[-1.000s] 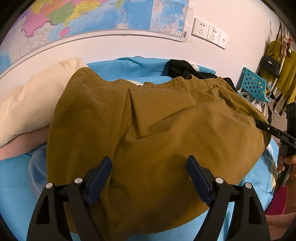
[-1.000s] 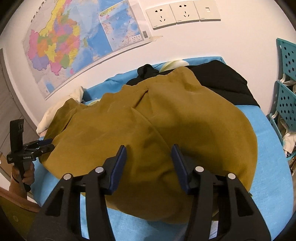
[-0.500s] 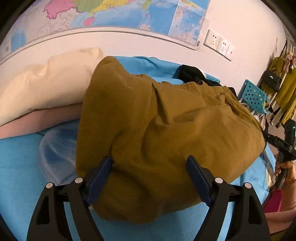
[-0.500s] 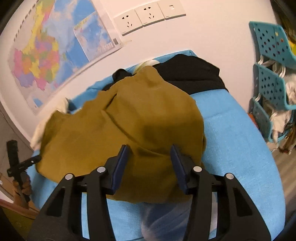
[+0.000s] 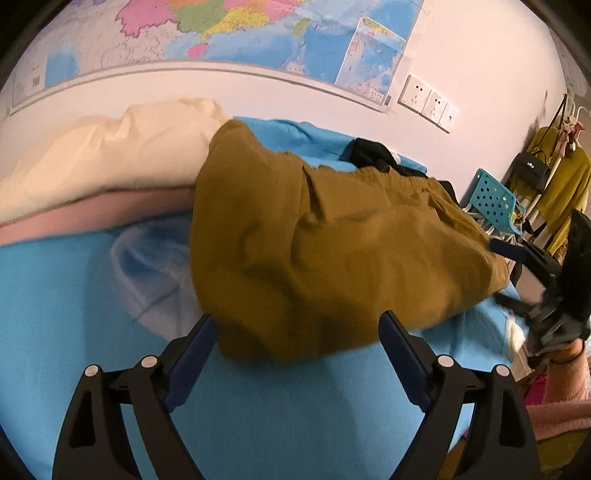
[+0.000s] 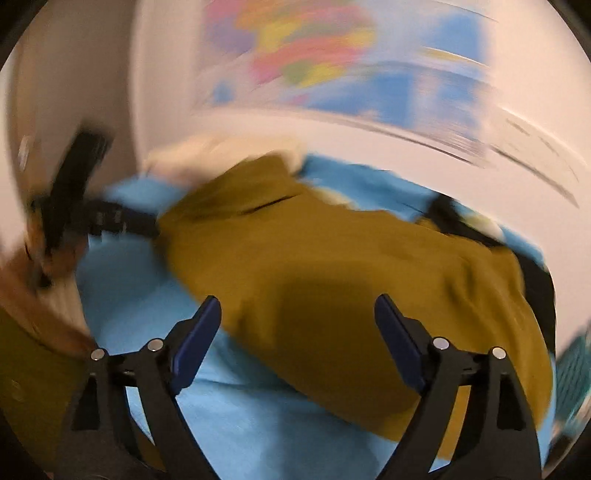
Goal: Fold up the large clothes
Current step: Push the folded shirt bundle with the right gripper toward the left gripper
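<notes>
- The big mustard-brown cotton garment (image 5: 332,254) is lying in a loose heap on the bed with the bright blue sheet (image 5: 277,424). Looks like trousers or a skirt, since there's a gathered waistband at the far edge.
- Its far side runs up against a crumpled black garment (image 5: 373,155), and its left corner sits beside a cream pillow (image 5: 99,158) stacked on a pink one (image 5: 85,218).
- Left hand-held gripper (image 5: 297,345): the dark blue pads are spread wide, nothing between them. It hovers over the near hem, not touching as far as I can see.
- Right hand-held gripper (image 6: 297,334): the jaws have just been opening and now stand wide apart, nothing pinched. The cloth sits beyond and under the pads. That view is badly motion-blurred, so fine contact is hard to call.
- My guess on the step: both sides have let go and it's a reposition between folds. The piece is doubled over but lumpy, not squared off.
- Next move probably calls for each hand-held gripper to pick a corner or edge on its own side, clamp through all layers, then lift together so the fold lands flat.
- Writing: a colourful wall map (image 5: 258,33) has labels, but they're too small to read. There are 3 white wall sockets (image 5: 430,103) with no legible markings. No brands anywhere I can make out.
</notes>
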`<state>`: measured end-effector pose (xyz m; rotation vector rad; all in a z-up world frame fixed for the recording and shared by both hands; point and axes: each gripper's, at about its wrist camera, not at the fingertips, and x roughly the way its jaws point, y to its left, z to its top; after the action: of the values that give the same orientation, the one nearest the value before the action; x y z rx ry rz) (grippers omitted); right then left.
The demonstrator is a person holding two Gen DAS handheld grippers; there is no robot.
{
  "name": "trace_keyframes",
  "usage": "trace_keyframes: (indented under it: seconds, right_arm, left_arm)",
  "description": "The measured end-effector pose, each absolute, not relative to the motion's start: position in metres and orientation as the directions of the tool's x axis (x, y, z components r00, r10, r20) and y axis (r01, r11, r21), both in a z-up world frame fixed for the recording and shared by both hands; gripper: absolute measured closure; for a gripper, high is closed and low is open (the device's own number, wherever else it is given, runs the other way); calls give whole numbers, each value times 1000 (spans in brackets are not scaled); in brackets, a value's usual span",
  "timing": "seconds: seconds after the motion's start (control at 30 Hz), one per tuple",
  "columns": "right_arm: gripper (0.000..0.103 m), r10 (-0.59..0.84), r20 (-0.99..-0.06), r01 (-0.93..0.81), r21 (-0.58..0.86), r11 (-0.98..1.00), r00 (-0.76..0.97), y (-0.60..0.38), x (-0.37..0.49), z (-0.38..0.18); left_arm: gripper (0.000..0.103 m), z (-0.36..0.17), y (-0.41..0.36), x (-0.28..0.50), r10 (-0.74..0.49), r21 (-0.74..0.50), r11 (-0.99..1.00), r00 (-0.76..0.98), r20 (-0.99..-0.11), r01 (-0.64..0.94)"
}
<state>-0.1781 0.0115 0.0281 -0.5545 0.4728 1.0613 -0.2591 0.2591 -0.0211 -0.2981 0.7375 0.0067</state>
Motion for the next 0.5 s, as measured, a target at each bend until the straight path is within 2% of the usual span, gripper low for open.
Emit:
trace_keyframes:
  seconds: [0.23, 0.3, 0.4, 0.43, 0.5]
  right_arm:
    - [20, 590, -642, -864, -445, 235, 490, 63, -200, -13]
    - [21, 579, -627, -842, -490, 227, 521, 63, -200, -21]
    - [38, 566, -603, -810, -540, 229, 562, 68, -200, -27]
    - [51, 573, -607, -821, -520, 236, 550, 68, -197, -24]
    - [63, 596, -623, -856, -447, 259, 506, 65, -190, -12]
  left_arm:
    - [16, -43, 249, -268, -204, -356, 932, 703, -681, -74]
    - [16, -49, 248, -265, -243, -393, 917, 691, -681, -65]
    - [14, -50, 244, -261, -274, -420, 906, 695, -665, -45]
    - [14, -50, 243, -259, -290, -435, 900, 694, -659, -37]
    - [14, -52, 243, -253, -320, -470, 882, 692, -648, -31]
